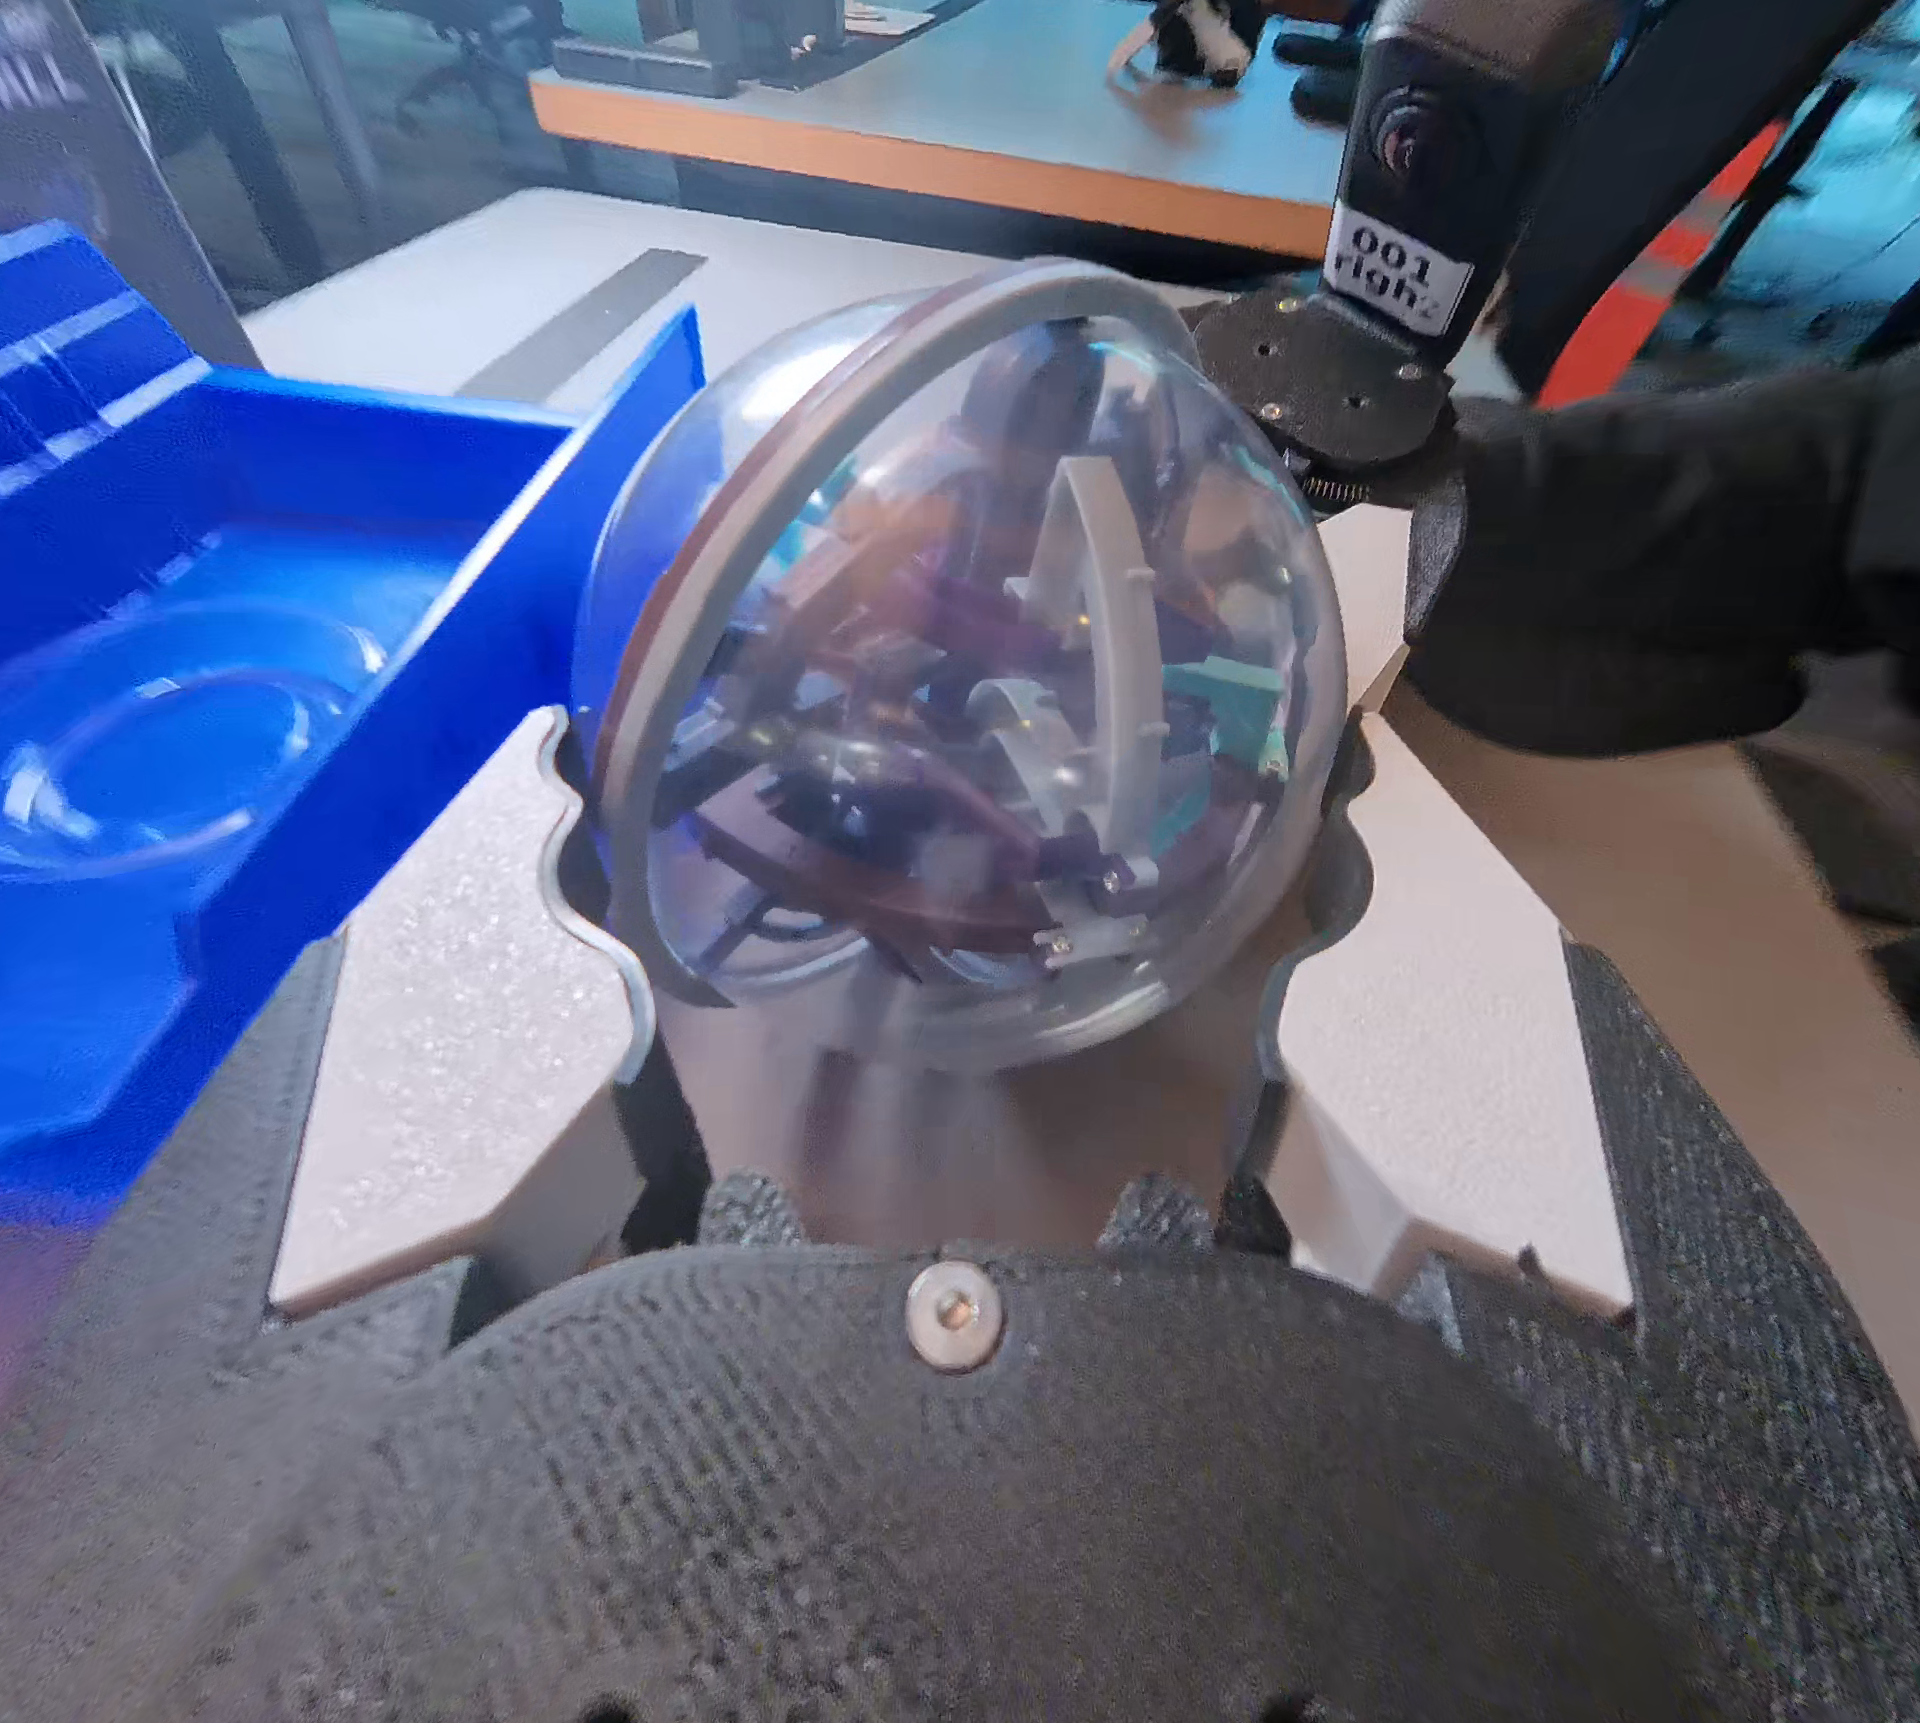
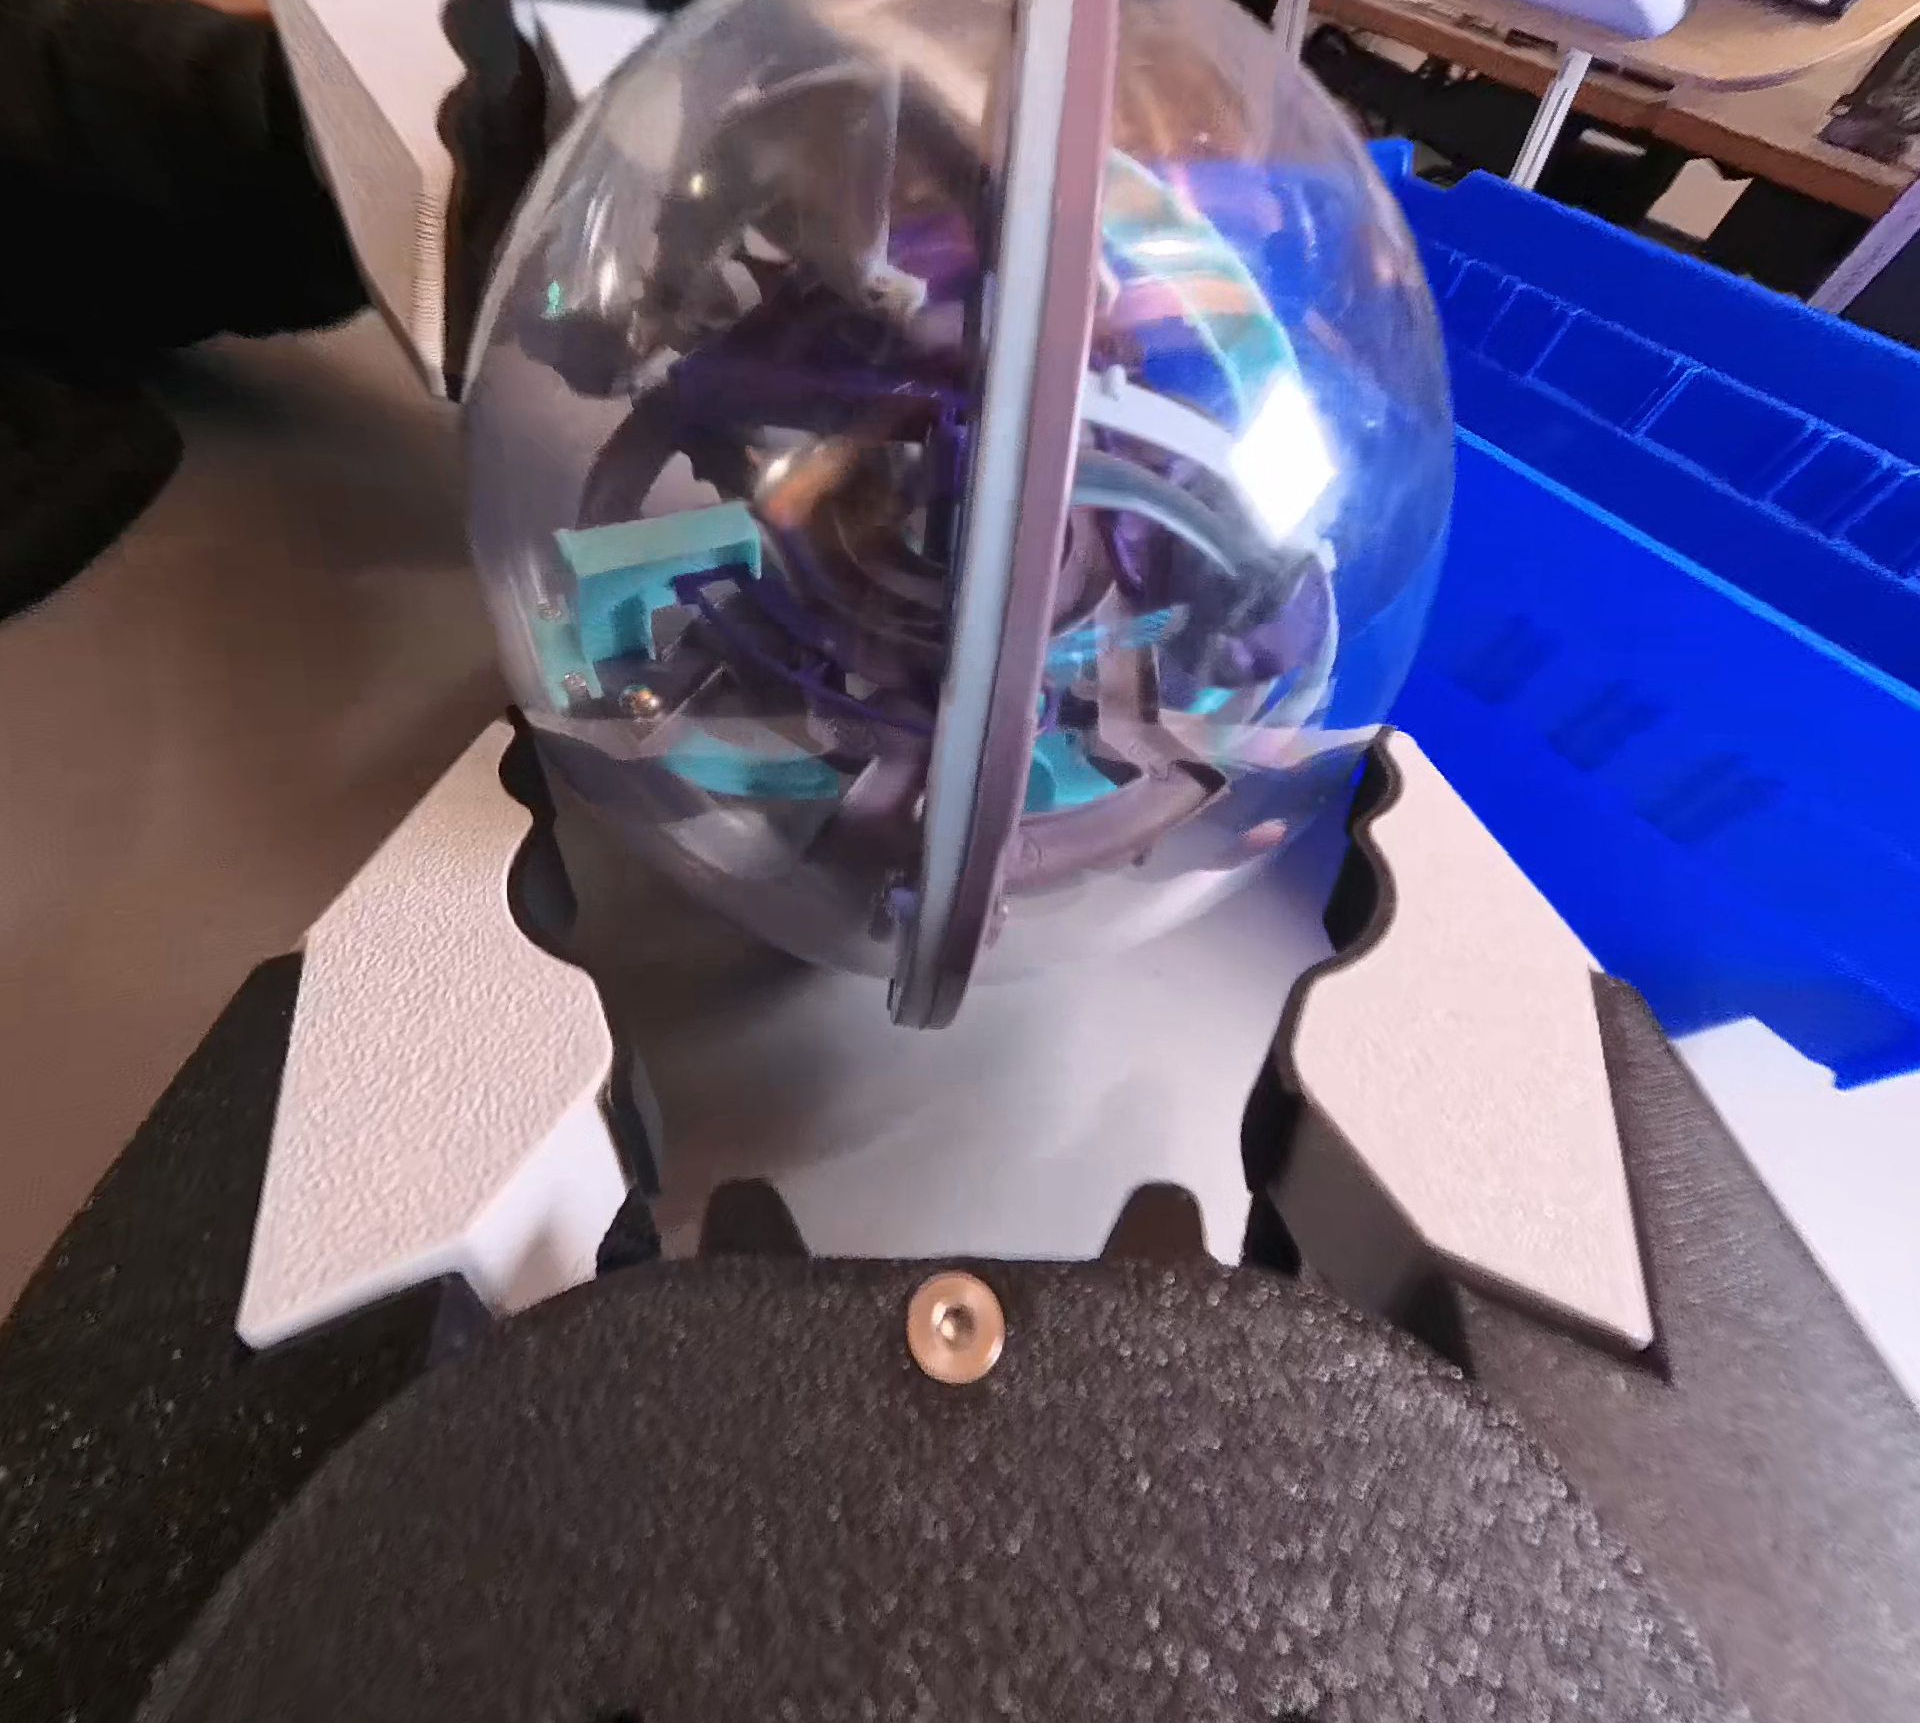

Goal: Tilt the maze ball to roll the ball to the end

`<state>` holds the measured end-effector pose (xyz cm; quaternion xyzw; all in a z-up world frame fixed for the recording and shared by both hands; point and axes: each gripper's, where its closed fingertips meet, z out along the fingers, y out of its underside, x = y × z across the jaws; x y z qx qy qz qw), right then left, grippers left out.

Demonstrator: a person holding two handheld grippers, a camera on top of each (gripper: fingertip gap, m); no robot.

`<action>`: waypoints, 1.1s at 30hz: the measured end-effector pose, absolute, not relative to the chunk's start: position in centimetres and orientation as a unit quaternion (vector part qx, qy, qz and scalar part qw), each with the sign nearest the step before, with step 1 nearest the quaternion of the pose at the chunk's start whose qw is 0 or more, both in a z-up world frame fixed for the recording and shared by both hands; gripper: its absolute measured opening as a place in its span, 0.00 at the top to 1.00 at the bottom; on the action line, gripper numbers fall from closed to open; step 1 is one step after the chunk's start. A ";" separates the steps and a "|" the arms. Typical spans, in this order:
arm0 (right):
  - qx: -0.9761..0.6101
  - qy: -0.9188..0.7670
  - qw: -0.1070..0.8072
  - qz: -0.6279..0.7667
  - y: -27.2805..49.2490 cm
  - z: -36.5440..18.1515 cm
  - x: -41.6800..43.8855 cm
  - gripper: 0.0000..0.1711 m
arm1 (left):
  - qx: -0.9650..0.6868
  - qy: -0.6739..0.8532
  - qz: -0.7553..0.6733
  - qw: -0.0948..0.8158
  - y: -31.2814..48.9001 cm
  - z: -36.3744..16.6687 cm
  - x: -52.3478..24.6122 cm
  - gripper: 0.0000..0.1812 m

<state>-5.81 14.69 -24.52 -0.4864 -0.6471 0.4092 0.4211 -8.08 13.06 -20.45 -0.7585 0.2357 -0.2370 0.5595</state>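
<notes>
The maze ball (image 1: pixel 966 665) is a clear sphere with a grey equator ring and purple, grey and teal tracks inside. It sits between the fingers of my left gripper (image 1: pixel 961 738), whose scalloped pads press its two sides. In the right wrist view the maze ball (image 2: pixel 935 447) is likewise clamped in my right gripper (image 2: pixel 945 738), with the ring standing upright. A small steel ball (image 2: pixel 636 700) rests at the lower left by a teal piece (image 2: pixel 623 582). The right gripper's body (image 1: pixel 1351 395) shows behind the sphere. A left gripper finger (image 2: pixel 353 94) shows at the upper left.
A blue box (image 1: pixel 260 634) with a clear domed insert (image 1: pixel 166 738) stands close to the left of the sphere, and it shows on the right in the right wrist view (image 2: pixel 1662 634). A black-gloved hand (image 1: pixel 1662 551) holds the right gripper. The white table (image 2: pixel 935 1102) lies beneath.
</notes>
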 end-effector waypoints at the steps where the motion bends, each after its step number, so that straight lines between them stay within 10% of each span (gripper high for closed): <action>1: -0.492 -0.641 0.414 0.419 14.6 -24.2 -5.8 0.14 | -0.760 0.218 -0.264 0.552 13.1 -20.5 -8.2 0.24; 33: -0.484 -0.658 0.430 0.385 14.3 -24.8 -6.0 0.17 | -0.709 0.263 -0.251 0.604 12.5 -19.7 -8.5 0.25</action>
